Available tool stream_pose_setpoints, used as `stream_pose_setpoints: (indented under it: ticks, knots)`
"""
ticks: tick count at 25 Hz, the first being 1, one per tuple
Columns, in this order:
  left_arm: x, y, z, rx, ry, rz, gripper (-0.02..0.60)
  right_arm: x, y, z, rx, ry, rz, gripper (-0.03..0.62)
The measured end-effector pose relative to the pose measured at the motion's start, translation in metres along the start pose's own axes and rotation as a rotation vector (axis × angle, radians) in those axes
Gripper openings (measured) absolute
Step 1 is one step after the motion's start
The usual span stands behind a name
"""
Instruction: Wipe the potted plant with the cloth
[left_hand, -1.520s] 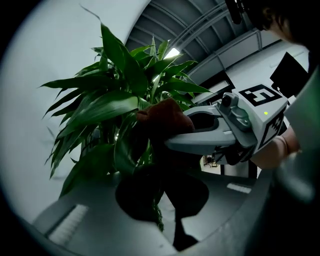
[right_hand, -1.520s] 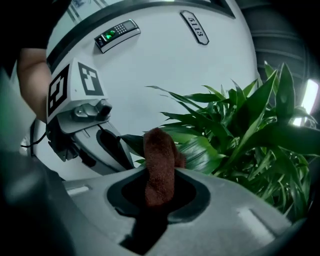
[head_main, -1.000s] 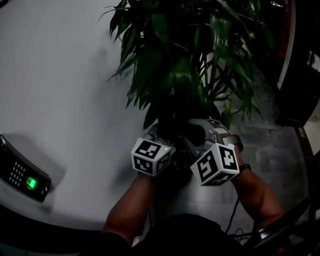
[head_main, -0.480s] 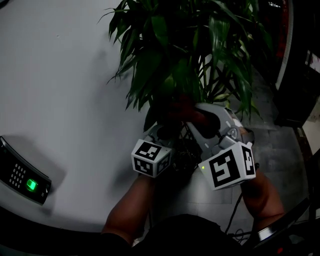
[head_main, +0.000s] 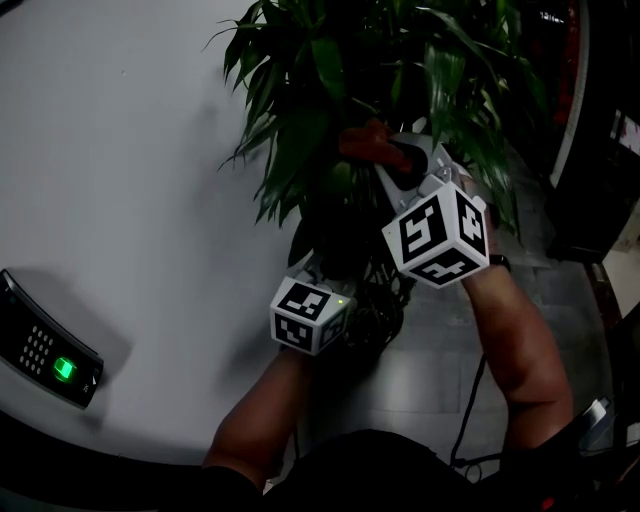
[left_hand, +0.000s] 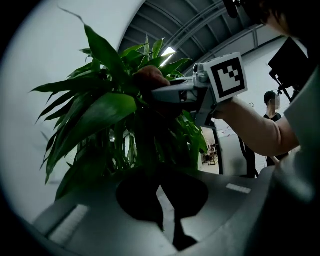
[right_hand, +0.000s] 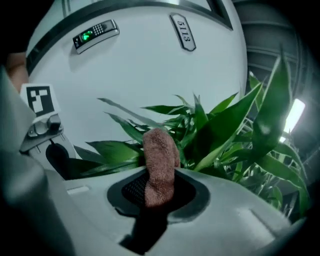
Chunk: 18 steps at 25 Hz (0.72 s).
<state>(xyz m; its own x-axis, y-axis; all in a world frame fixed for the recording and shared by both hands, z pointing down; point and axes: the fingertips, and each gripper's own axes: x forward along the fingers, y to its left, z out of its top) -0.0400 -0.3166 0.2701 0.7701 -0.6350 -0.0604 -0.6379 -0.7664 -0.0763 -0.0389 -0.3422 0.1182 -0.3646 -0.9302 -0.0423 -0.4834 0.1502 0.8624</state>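
We note the potted plant (head_main: 330, 80) standing against a pale curved wall (head_main: 120, 150), its long green leaves spreading over both tools.

Right gripper (right_hand: 159, 192): raised into the upper foliage of the plant and pointing roughly level. Its jaws are clamped on the cloth (right_hand: 160, 160), a reddish-brown knitted wad that sticks out past the tips. In the head view the cloth lies in among the plant's leaves. It looks to touch them, though we cannot confirm contact from the right gripper view.

Left gripper (left_hand: 165, 200): low at the foot of the plant, beneath the leaves and below the right gripper. Its jaws are drawn together, and dark stems rise just beyond the tips. We cannot tell whether a stem is pinched between them.

A keypad (head_main: 45, 350) with a green light is mounted on the wall, well off to the plant's left in the head view. A person (left_hand: 272, 107) stands far behind the plant in the left gripper view.
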Motion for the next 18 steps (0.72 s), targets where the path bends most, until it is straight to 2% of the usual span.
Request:
stream_pose_setpoints:
  ticks: [5, 11, 18]
  knots:
    - [0.000, 0.002, 0.004, 0.012, -0.009, 0.005, 0.018, 0.007, 0.024, -0.012, -0.045, 0.024, 0.040, 0.064]
    - [0.001, -0.002, 0.008, -0.009, -0.005, 0.004, 0.018, 0.000, 0.053, -0.013, -0.088, 0.027, 0.071, 0.064]
    - [0.001, -0.005, 0.009, -0.003, -0.011, -0.008, 0.018, -0.008, 0.092, -0.024, -0.096, 0.042, 0.157, 0.064]
